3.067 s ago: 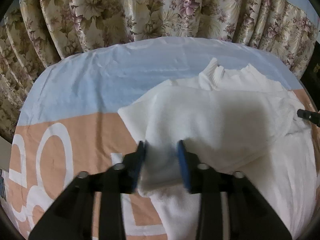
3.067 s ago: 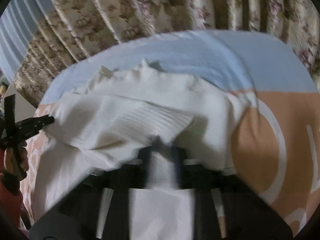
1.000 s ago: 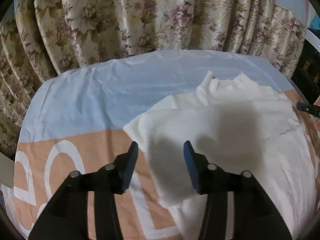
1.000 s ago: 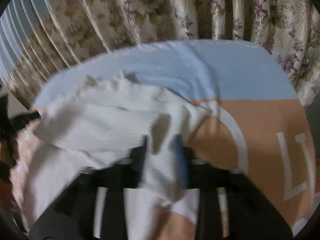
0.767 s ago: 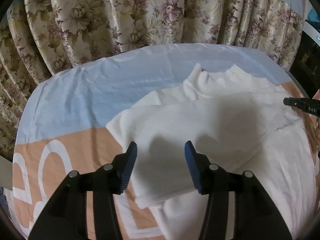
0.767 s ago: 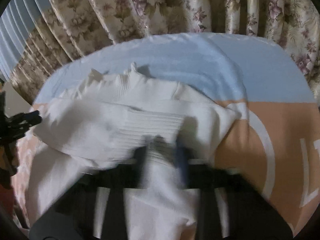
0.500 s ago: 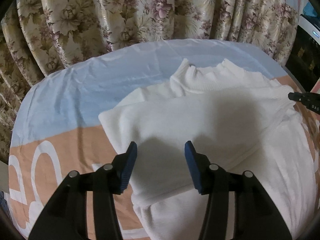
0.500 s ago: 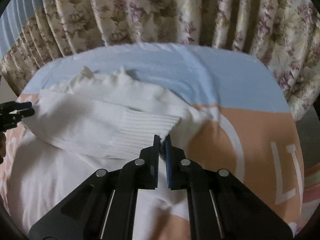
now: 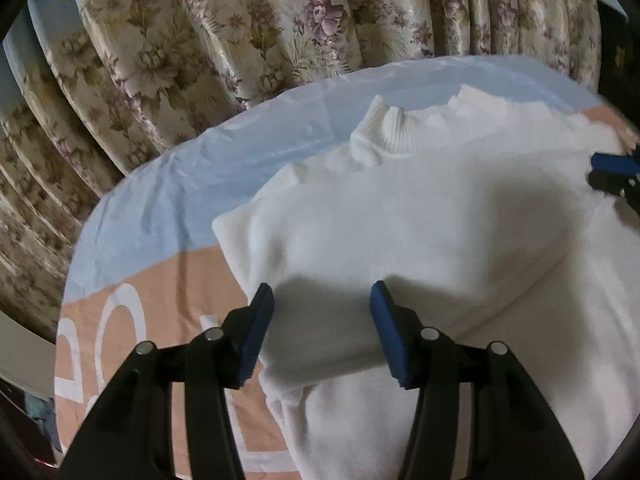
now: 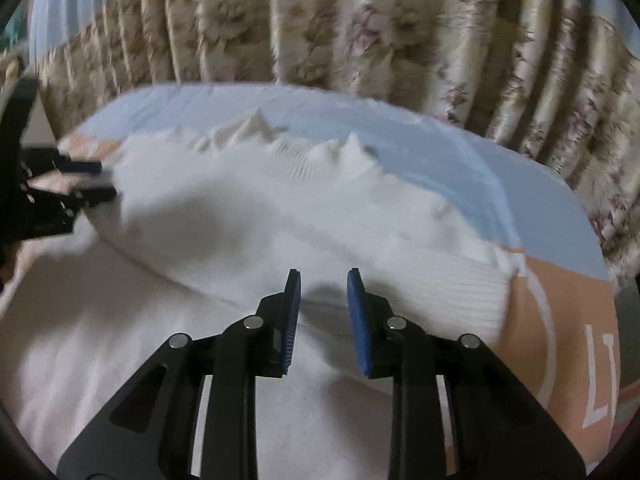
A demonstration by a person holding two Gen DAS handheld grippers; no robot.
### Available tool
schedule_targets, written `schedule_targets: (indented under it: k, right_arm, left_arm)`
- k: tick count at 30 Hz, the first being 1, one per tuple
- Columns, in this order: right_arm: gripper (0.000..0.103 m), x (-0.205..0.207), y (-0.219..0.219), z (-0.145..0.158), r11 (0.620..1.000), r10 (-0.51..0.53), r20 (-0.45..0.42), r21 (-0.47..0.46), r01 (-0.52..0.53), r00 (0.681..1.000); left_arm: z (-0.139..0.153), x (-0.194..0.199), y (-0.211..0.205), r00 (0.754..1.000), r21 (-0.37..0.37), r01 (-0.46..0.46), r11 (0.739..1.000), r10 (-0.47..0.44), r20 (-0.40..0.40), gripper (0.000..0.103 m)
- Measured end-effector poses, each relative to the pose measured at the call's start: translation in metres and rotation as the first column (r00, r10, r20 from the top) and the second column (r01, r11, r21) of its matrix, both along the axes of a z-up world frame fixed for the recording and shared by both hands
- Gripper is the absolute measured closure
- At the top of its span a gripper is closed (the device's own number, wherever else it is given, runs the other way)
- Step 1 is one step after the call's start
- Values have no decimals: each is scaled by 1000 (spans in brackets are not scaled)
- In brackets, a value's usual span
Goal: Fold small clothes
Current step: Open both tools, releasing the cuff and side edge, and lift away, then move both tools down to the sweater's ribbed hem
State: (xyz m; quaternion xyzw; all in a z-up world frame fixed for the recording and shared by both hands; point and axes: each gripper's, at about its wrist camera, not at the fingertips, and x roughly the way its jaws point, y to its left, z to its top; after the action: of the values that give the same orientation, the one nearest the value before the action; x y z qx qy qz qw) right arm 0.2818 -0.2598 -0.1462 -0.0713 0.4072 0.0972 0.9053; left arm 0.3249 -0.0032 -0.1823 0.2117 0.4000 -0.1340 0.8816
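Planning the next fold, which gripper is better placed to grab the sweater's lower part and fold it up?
Neither clearly. The left gripper and right gripper are both open and empty over the folded sleeves of the white sweater, at opposite sides.

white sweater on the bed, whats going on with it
A person with a gripper in each hand is folding a white sweater on a blue and peach sheet. Its sleeves lie folded across the body. The left gripper and the right gripper are both open over it, holding nothing.
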Motion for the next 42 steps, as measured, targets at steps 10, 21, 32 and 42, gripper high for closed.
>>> schedule_targets:
  k: [10,21,32,42]
  right_arm:
    - [72,-9,-75,-4,988,-154,-16,12,154,988]
    - [9,-36,-43,28,975,-193,-79,92,200,978]
    - [3,-88,-14,40,977,-204,-80,51,209,976]
    - [3,-140,-4,58,970,-215,-59,100,220,975]
  left_arm:
    - [1,8,20,997,-96,-59,994,54,-56,39]
    - [33,-32,37,967,-344,-174,923,94,-236,11]
    - [27,-103,55,939,-368,-277,888,168,-302,7]
    - [50,-157,47,956,-341,-269,901,208,-207,4]
